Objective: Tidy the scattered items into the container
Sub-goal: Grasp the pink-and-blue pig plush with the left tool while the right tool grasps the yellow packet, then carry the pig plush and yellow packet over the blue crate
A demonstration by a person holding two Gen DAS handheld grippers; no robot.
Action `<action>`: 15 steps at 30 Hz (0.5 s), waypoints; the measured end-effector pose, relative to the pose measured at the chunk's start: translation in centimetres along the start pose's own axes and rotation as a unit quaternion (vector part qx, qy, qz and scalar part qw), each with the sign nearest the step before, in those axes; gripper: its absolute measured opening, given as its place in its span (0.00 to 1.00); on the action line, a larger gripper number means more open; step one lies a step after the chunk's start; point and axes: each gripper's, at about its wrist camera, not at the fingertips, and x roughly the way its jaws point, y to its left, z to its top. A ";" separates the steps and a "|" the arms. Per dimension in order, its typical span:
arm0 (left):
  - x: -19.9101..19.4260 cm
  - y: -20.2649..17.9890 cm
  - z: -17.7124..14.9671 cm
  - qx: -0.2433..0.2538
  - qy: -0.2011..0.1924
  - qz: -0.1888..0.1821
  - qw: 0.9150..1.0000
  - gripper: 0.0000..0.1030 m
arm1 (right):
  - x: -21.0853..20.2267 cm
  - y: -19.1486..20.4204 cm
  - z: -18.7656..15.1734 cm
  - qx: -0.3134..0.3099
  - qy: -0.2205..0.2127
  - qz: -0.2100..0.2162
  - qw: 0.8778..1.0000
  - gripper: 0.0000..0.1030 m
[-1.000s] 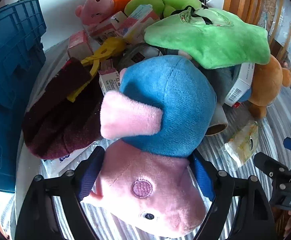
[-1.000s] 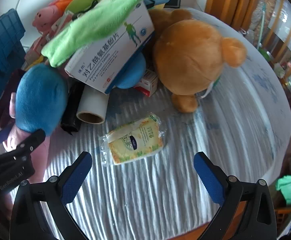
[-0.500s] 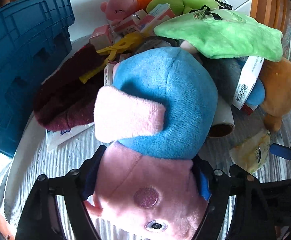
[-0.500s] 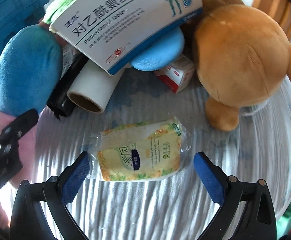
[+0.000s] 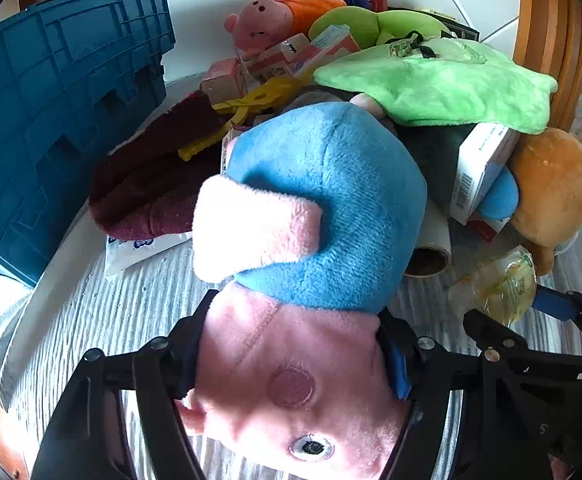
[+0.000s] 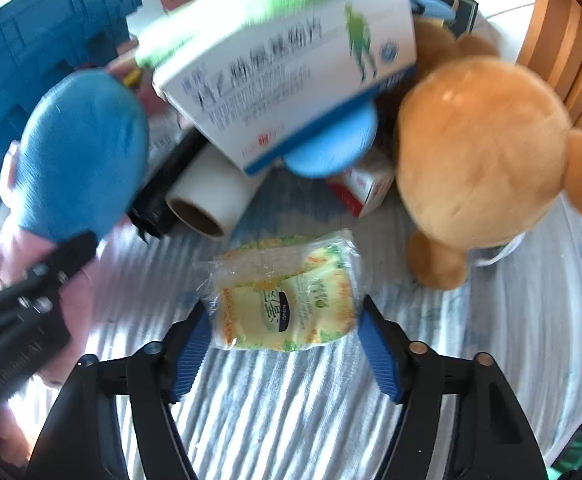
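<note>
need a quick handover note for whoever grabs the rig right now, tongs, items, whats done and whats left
Left tongs: closing on the pink and blue plush pig, pads already on its head.
Right tongs: closing around the yellow snack packet, which lies flat on the striped cloth; pads close to its sides, contact not clear.
Blue crate stands to the left of the pile; its inside is out of view.
Still in the pile: brown bear, white medicine box, paper roll, green plush, maroon cloth.
Done: nothing seen binned. Left: carry pig and packet to the crate, then the rest.
</note>
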 end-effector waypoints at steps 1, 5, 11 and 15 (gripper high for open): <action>-0.6 0.0 0.1 -0.002 -0.004 -0.001 1.000 0.68 | -0.7 -0.1 0.2 -0.001 -0.006 0.004 1.000 0.65; -3.3 0.4 0.9 -0.013 -0.027 0.000 1.000 0.68 | -3.7 0.0 1.0 -0.013 -0.038 0.010 0.999 0.62; -8.3 1.9 2.7 -0.033 -0.077 0.013 0.996 0.68 | -9.2 0.3 2.4 -0.031 -0.101 0.024 0.994 0.62; -11.8 3.3 4.0 -0.046 -0.115 0.024 0.992 0.68 | -12.8 3.1 5.0 -0.052 -0.149 0.037 0.987 0.62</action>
